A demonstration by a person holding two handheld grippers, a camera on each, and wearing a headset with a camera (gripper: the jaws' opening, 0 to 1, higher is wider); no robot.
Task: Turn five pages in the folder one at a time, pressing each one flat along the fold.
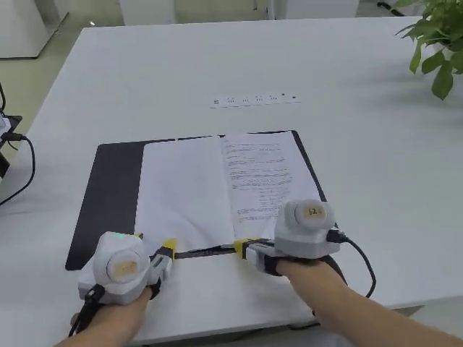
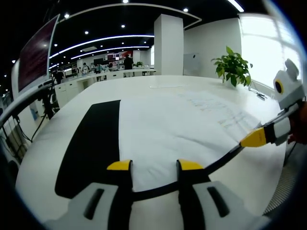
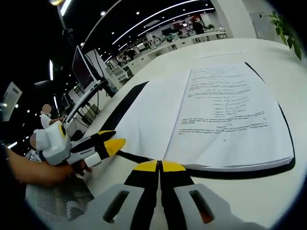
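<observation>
A black folder [image 1: 114,189] lies open on the white table [image 1: 376,144]. Its left side carries a blank white page [image 1: 181,191], its right side a printed page [image 1: 268,173]. My left gripper [image 1: 167,251] sits at the folder's near edge, below the blank page [image 2: 163,129]; its yellow-tipped jaws stand open [image 2: 155,165] with nothing gripped. My right gripper [image 1: 241,248] rests at the near edge by the fold, jaws shut [image 3: 158,166] and empty, pointing along the printed page [image 3: 225,110]. Each gripper appears in the other's view: the right gripper [image 2: 259,137] and the left gripper [image 3: 108,143].
A potted plant [image 1: 438,43] stands at the far right corner. A thin strip of small print [image 1: 253,99] lies on the table beyond the folder. A black cable [image 1: 25,166] hangs at the left edge. The table's front edge is close under my hands.
</observation>
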